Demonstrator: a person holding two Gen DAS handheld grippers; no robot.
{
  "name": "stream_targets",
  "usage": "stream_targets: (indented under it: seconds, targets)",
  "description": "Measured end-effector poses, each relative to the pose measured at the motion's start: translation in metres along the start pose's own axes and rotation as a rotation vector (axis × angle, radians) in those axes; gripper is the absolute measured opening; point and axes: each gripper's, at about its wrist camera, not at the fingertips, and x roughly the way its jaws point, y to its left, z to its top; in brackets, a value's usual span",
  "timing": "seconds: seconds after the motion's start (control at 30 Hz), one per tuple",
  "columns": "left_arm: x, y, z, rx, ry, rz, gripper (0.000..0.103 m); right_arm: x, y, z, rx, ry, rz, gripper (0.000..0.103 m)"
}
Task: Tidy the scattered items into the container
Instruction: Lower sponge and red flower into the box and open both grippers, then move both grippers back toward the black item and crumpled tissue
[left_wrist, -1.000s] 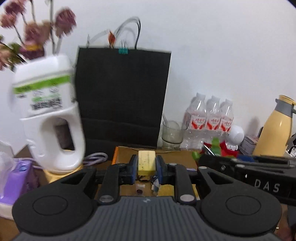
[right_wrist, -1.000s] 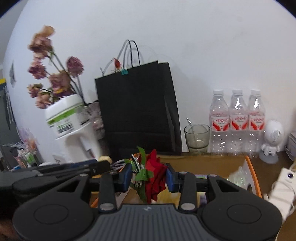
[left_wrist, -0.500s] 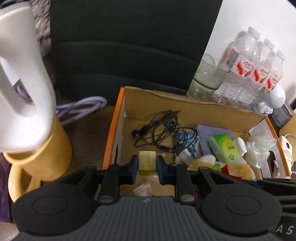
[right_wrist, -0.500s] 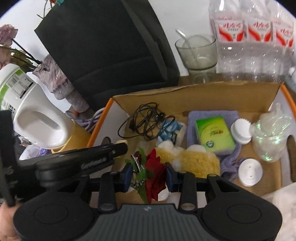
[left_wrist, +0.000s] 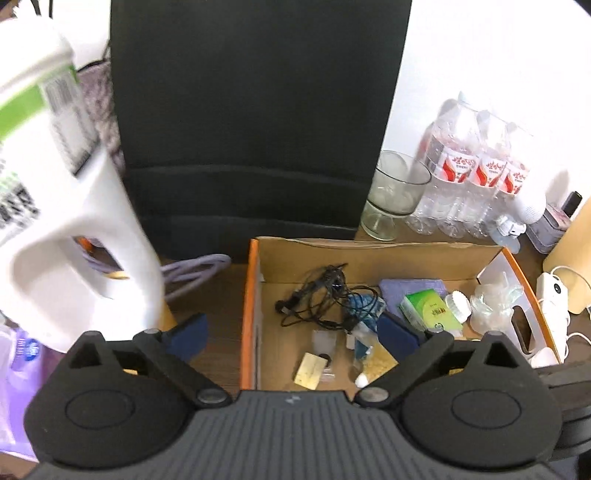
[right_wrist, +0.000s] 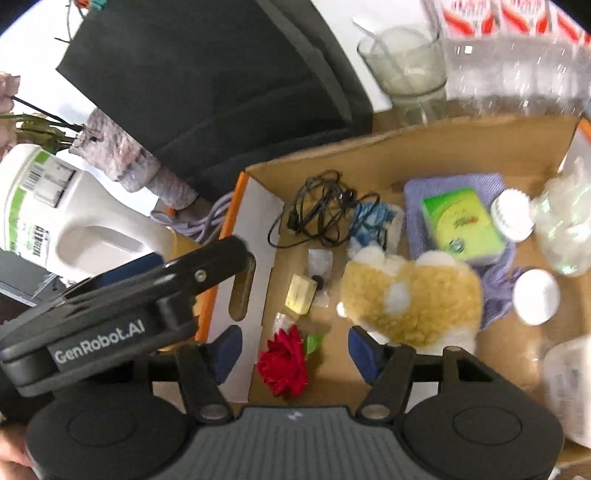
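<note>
Where both my tools pinched items half a second ago, left tool (left_wrist: 291, 332) and right tool (right_wrist: 291, 350) now gape empty; yellow block (right_wrist: 301, 294) and red rose (right_wrist: 284, 365) lie in the box (right_wrist: 258, 206).

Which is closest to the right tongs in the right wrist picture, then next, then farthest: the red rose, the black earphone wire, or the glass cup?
1. Red rose: lying in the box, right between the open right tongs.
2. Black earphone wire: farther back, mid-box.
3. Glass cup: farthest, outside the box, behind its back wall.
</note>
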Motion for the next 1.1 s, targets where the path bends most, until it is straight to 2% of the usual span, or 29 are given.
stream_targets:
  seconds: [0.1, 0.23, 0.37, 0.47, 0.63, 0.9, 1.0, 1.1]
  targets:
    - [-0.008, 0.002, 0.003, -0.006, 0.025, -0.002, 0.103, -0.019, 0.004, 0.002, -0.033, -0.021, -0.062, 0.069]
    - [-0.013, 0.001, 0.001, -0.016, 0.059, 0.013, 0.103, -0.047, -0.001, 0.004, -0.089, -0.047, -0.194, 0.078]
    - [-0.017, -0.006, -0.004, -0.004, 0.083, 0.004, 0.103, -0.069, -0.021, 0.004, -0.059, -0.059, -0.261, 0.079]
    - [-0.023, -0.014, -0.006, 0.008, 0.094, 0.004, 0.103, -0.086, -0.032, 0.0, -0.038, -0.073, -0.286, 0.079]
    - [-0.041, -0.026, -0.012, 0.041, 0.07, 0.0, 0.103, -0.112, -0.04, -0.007, -0.047, -0.089, -0.291, 0.083]
    - [-0.063, -0.043, -0.025, 0.057, 0.058, 0.02, 0.103, -0.131, -0.03, -0.027, -0.063, -0.122, -0.299, 0.083]
    - [-0.079, -0.049, -0.034, 0.066, 0.018, 0.041, 0.103, -0.14, -0.017, -0.038, -0.095, -0.155, -0.323, 0.083]
    - [-0.101, -0.053, -0.046, 0.056, -0.073, 0.062, 0.103, -0.153, -0.006, -0.052, -0.134, -0.217, -0.353, 0.084]
